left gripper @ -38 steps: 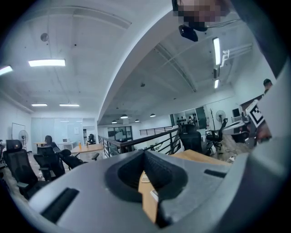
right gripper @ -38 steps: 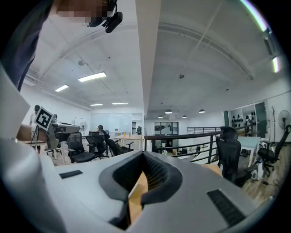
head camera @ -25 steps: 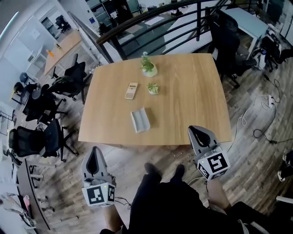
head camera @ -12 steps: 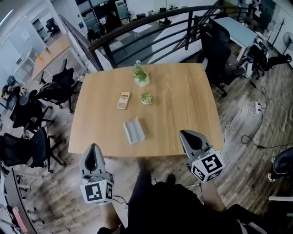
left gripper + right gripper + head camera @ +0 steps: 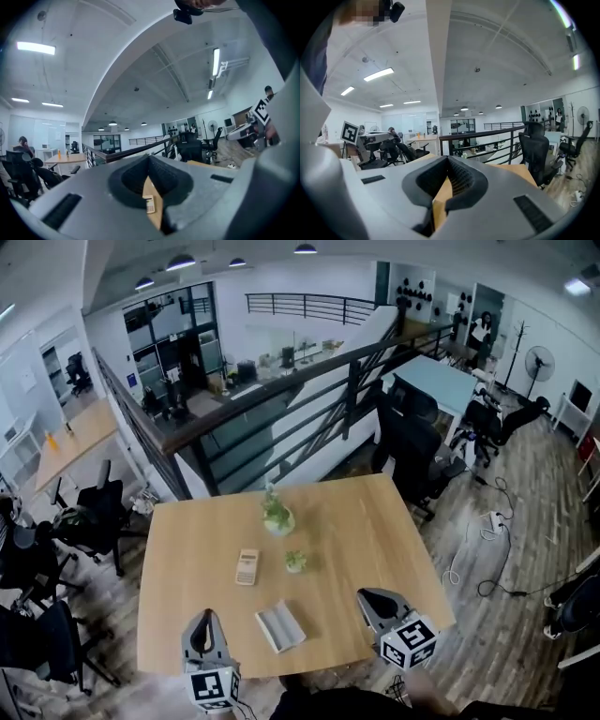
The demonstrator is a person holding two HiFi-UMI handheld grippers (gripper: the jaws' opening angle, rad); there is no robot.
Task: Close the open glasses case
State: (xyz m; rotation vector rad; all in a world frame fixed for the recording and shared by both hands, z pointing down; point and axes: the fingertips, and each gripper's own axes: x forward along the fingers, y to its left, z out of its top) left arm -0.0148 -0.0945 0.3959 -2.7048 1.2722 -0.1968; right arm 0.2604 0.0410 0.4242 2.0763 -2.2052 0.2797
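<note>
The open glasses case [image 5: 280,625], pale grey with its lid laid back, lies on the wooden table [image 5: 375,531] near the front edge. My left gripper [image 5: 204,620] hovers at that edge, a short way left of the case, apart from it. My right gripper [image 5: 371,600] is over the table's front right part, right of the case and also apart from it. Both point roughly level toward the far side. In the left gripper view the left gripper [image 5: 150,161] has its jaws together and empty; in the right gripper view the right gripper [image 5: 449,161] looks the same.
A beige calculator [image 5: 247,566], a small potted plant [image 5: 295,561] and a larger one [image 5: 277,514] stand beyond the case. Black office chairs [image 5: 94,521] crowd the left side, another chair [image 5: 412,451] sits at the far right corner. A dark railing [image 5: 281,399] runs behind.
Both grippers have travelled forward, from over the floor to the table's near edge. The head view has lifted, so the table sits lower in the picture. Both pairs of jaws stayed shut.
</note>
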